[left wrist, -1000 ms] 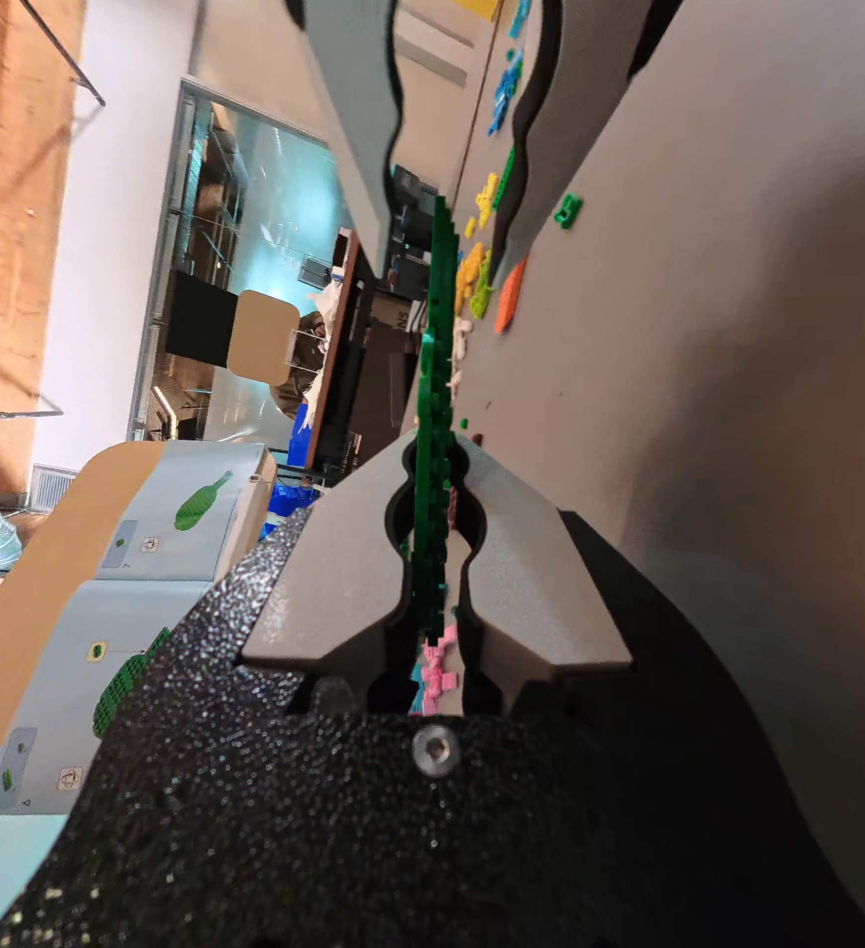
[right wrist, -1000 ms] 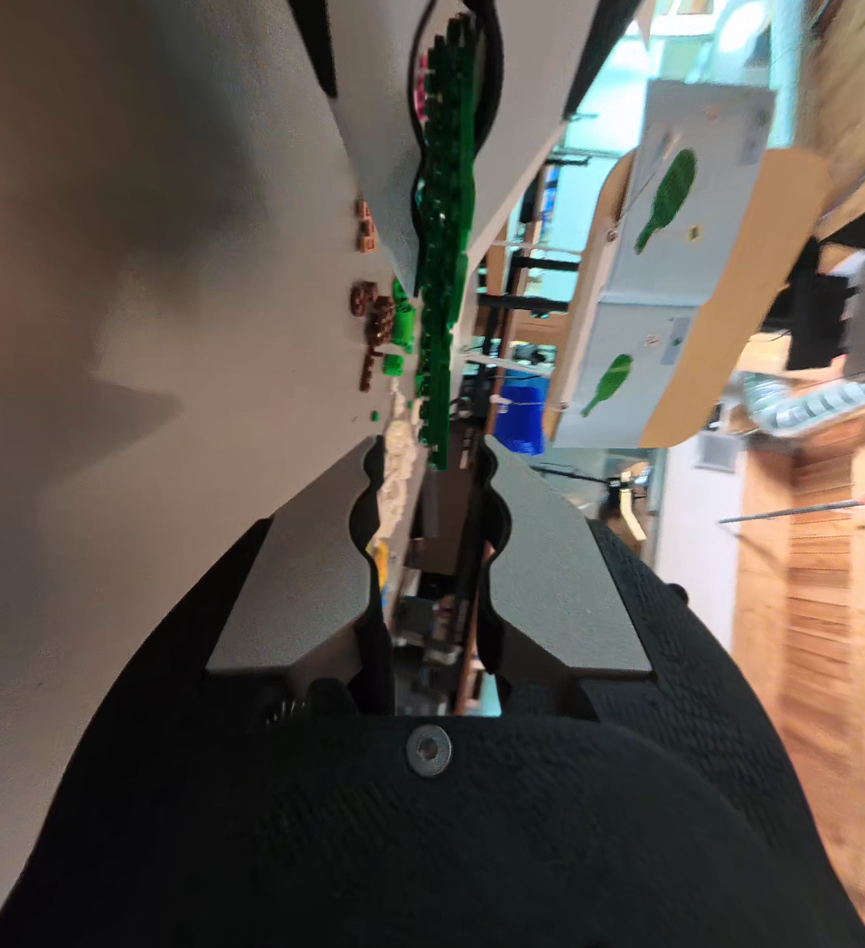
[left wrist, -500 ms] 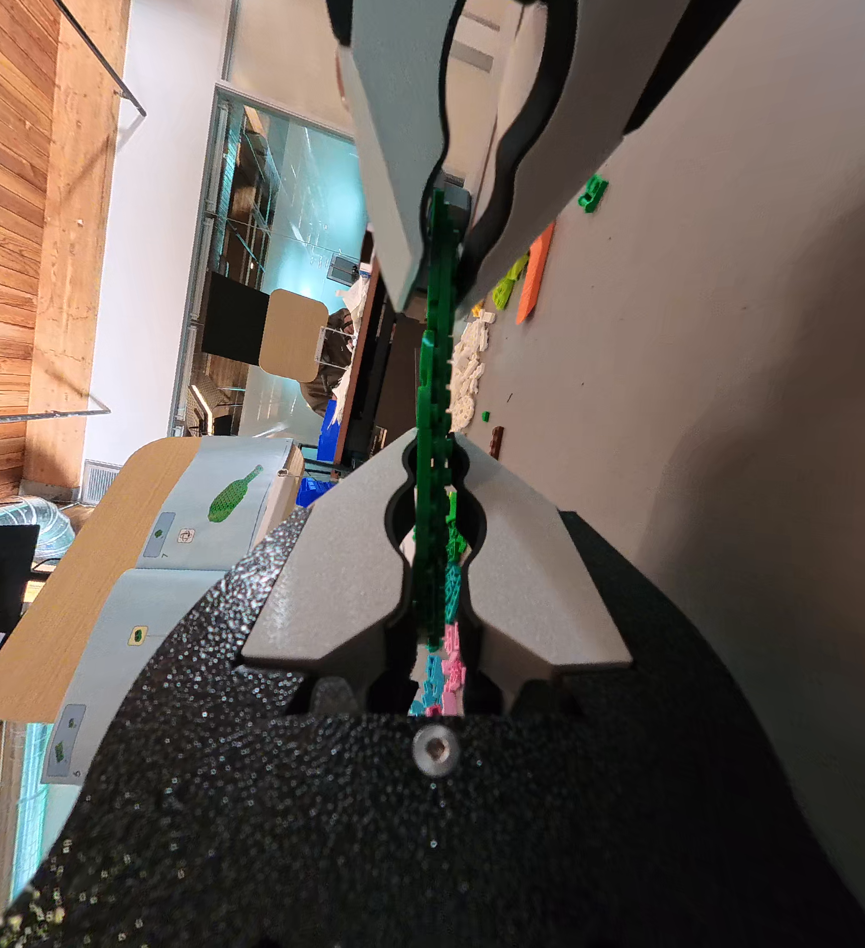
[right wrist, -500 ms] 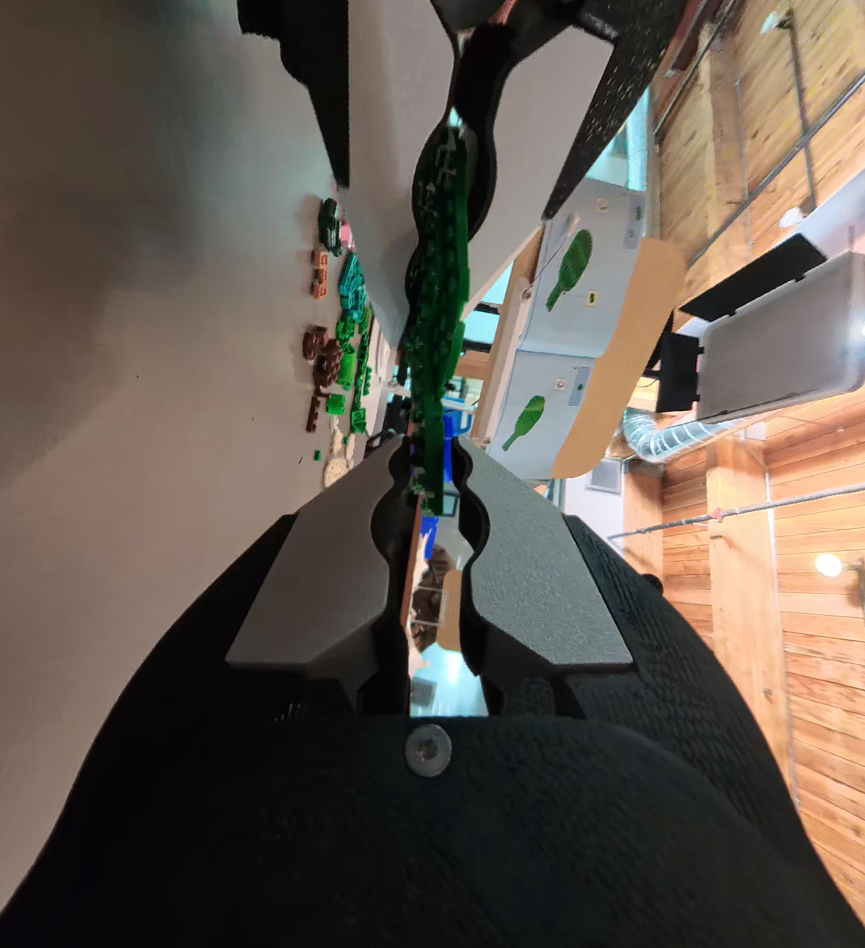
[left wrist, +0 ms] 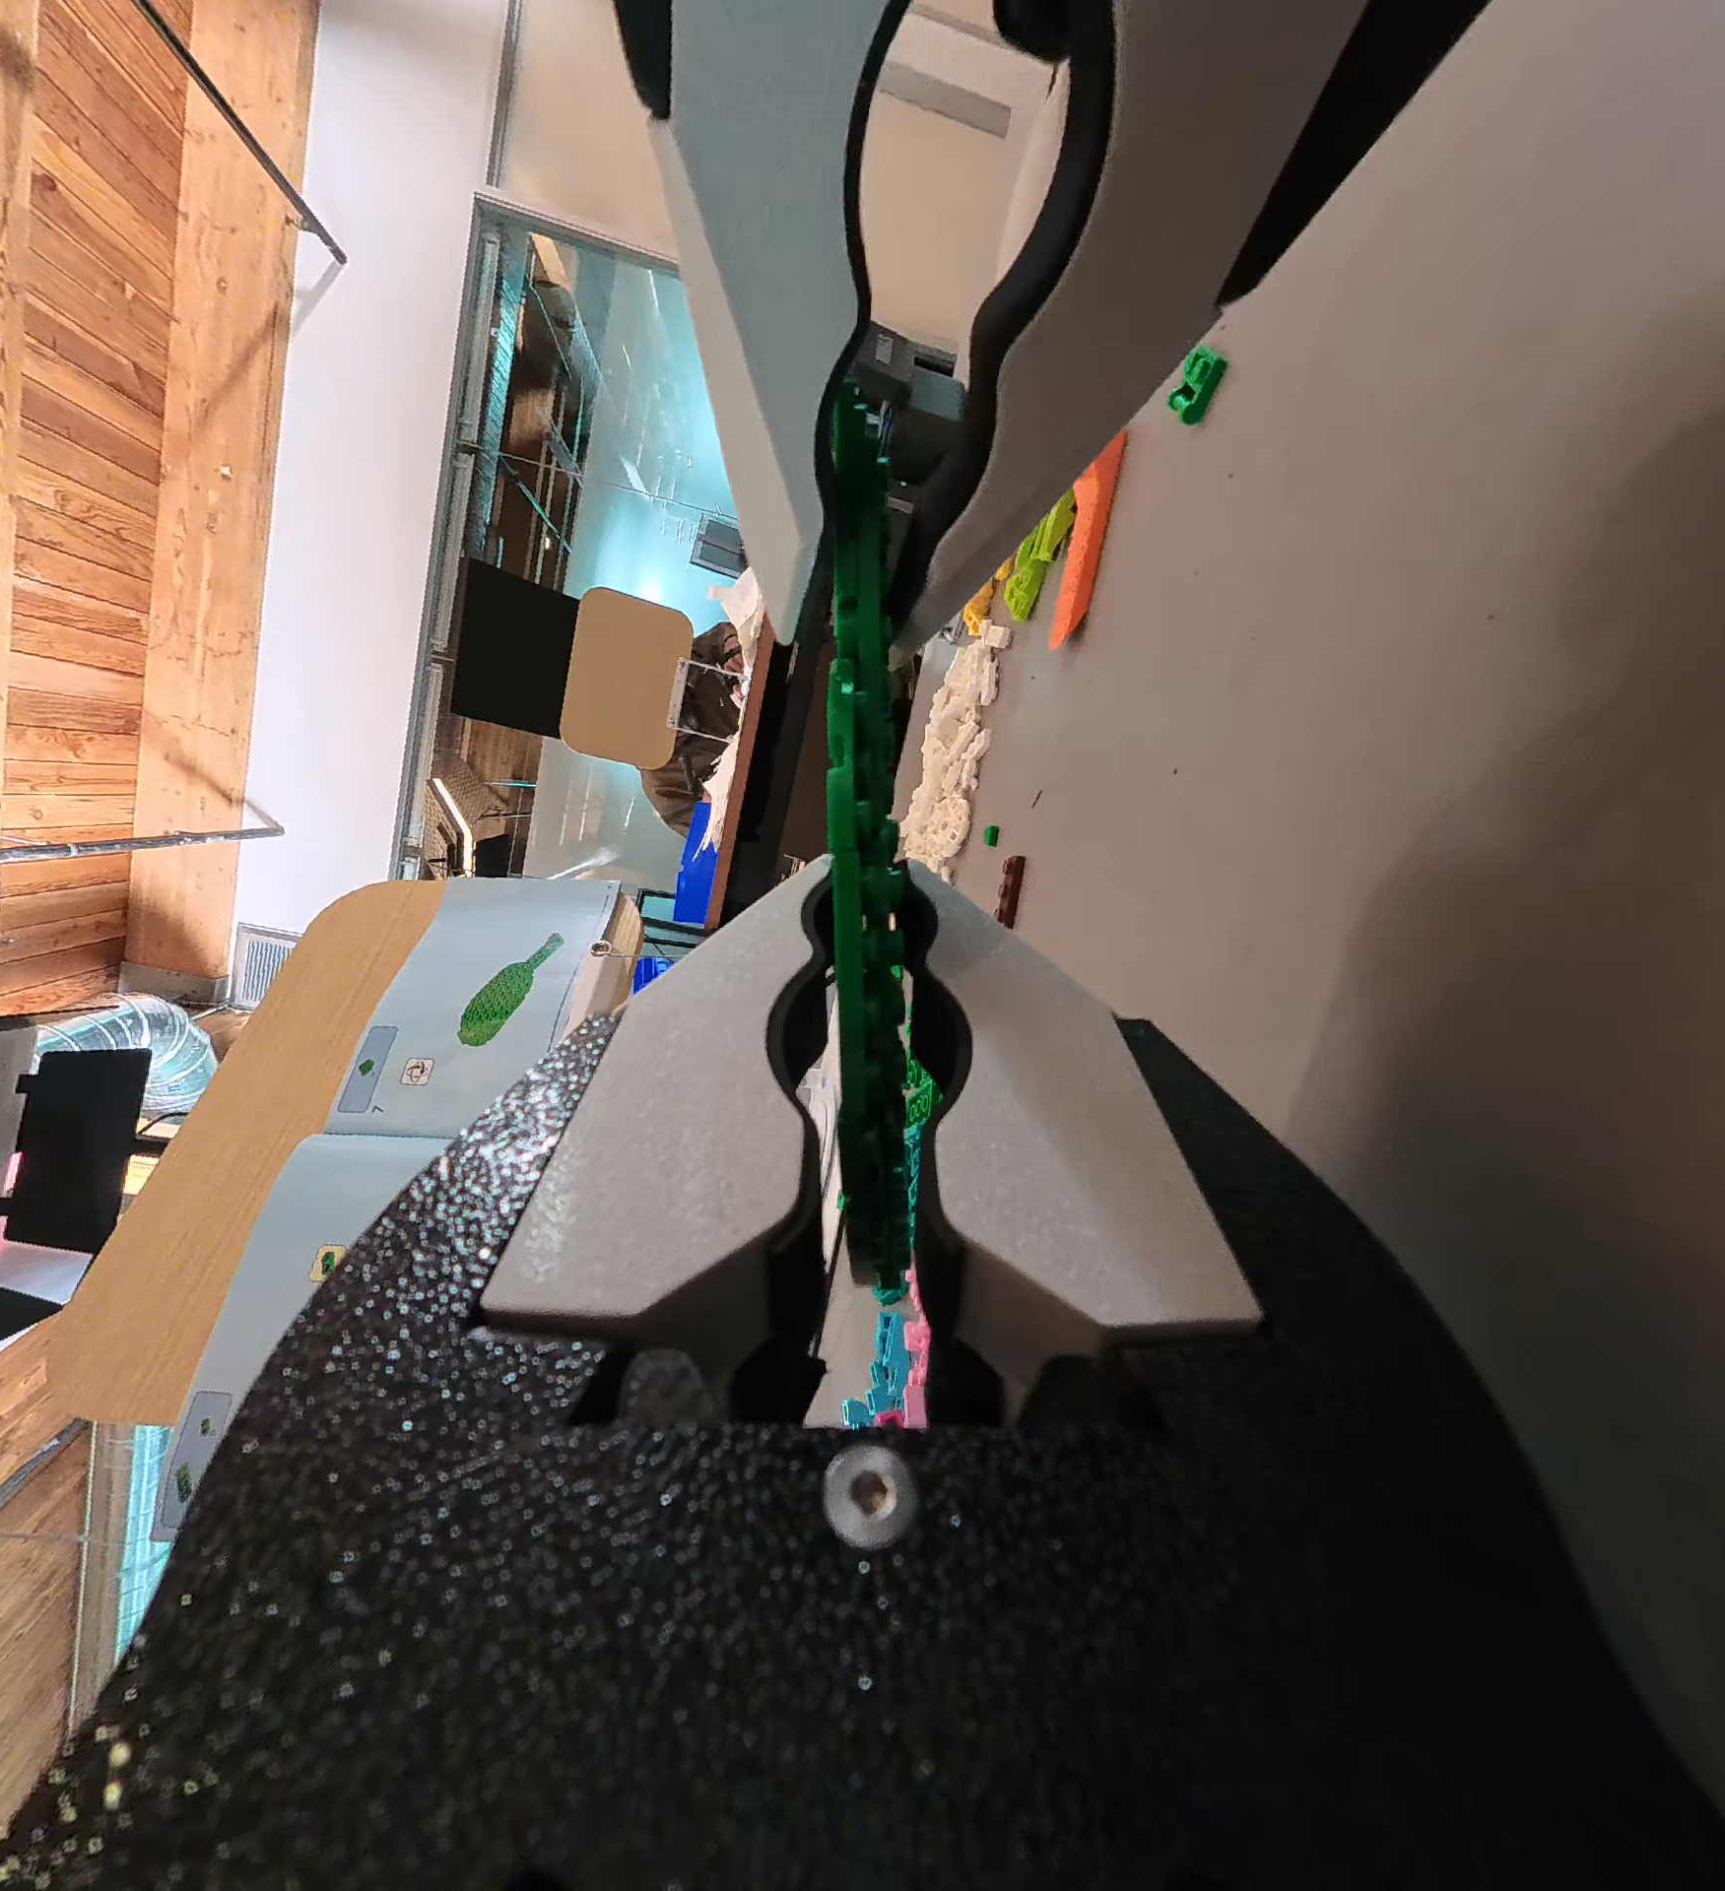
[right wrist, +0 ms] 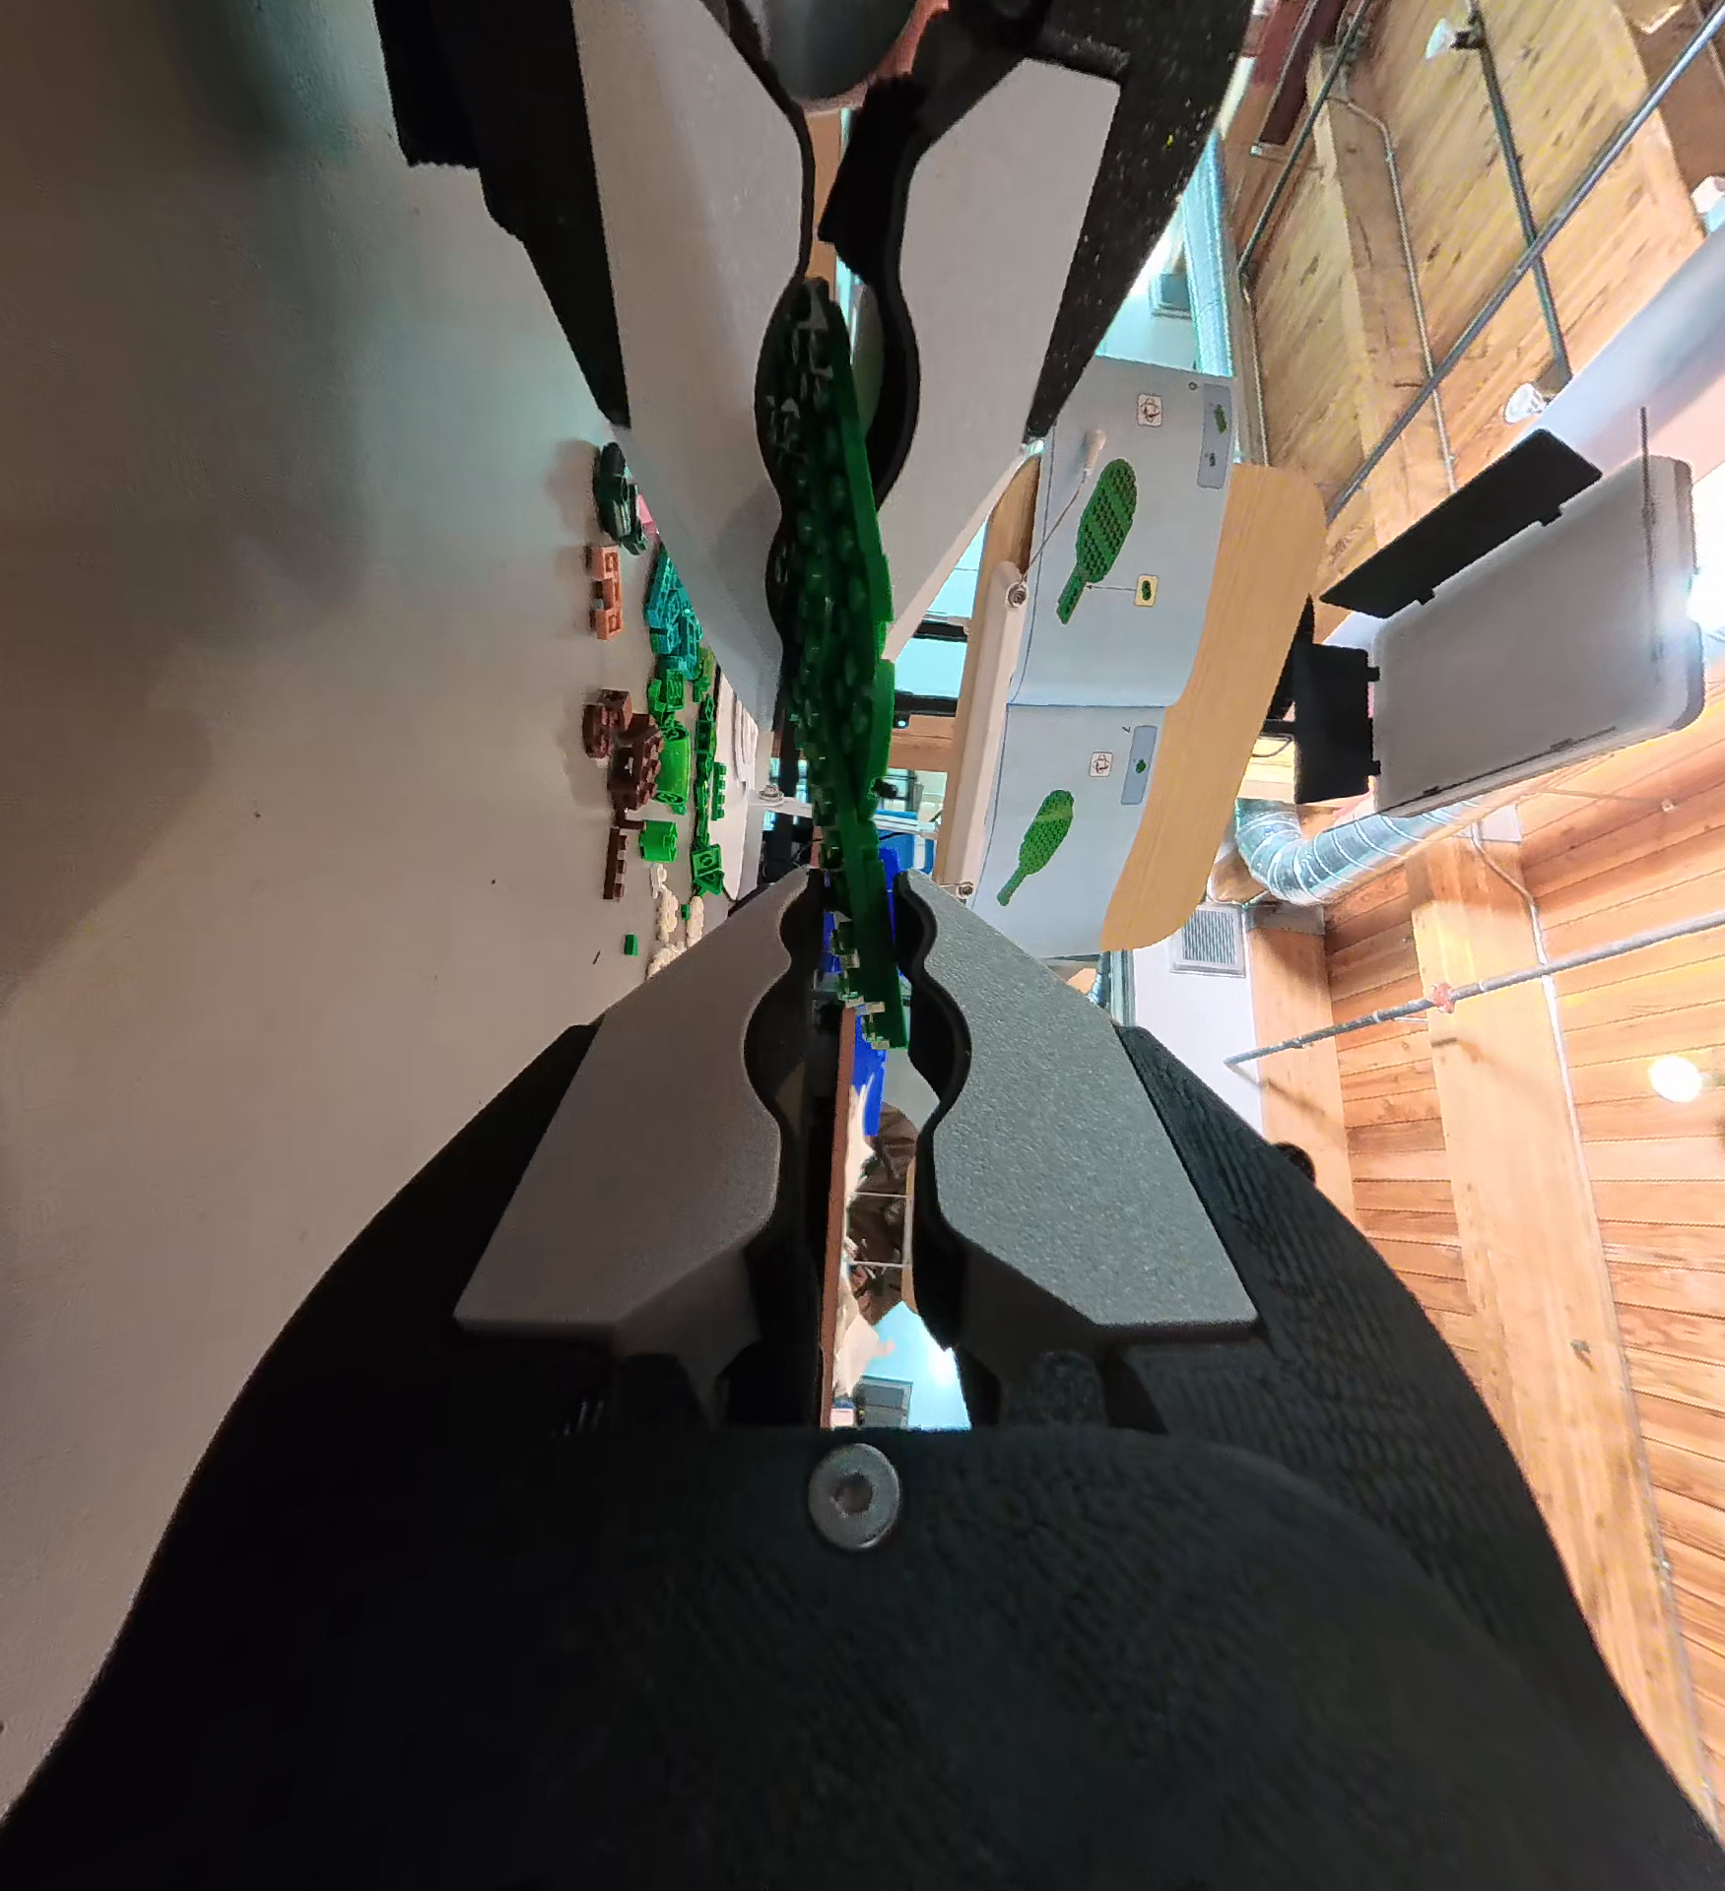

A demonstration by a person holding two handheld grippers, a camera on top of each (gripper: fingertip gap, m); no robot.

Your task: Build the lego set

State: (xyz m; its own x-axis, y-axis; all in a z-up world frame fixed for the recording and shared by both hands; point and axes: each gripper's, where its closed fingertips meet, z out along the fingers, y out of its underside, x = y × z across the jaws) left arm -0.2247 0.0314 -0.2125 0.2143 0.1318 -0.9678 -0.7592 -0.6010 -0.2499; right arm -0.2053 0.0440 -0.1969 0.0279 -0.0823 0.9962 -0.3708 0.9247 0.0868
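Note:
A long green brick plate (left wrist: 853, 716) built of several pieces is seen edge-on and held in the air beside the grey table (left wrist: 1452, 921). My left gripper (left wrist: 868, 872) is shut on one end of it, both pads against its faces. My right gripper (right wrist: 853, 892) is shut on the other end of the plate (right wrist: 843, 798), whose tip reaches in between its fingers (right wrist: 694, 1074). Each gripper shows in the other's view: the right gripper (left wrist: 858, 573) at the top of the left wrist view, the left gripper (right wrist: 827, 665) at the top of the right wrist view.
Loose bricks lie on the table: a white pile (left wrist: 955, 737), an orange plate (left wrist: 1083, 542), a green piece (left wrist: 1196, 384), a brown piece (left wrist: 1009, 890), brown bricks (right wrist: 623, 747), green bricks (right wrist: 679, 757). An open booklet with green pictures (right wrist: 1093, 614) stands on a wooden stand. Less than 4 cm separates the two grippers' tips.
My right gripper has come up to the plate's free end and its wide-open jaws have closed on it. My left gripper has kept its hold throughout.

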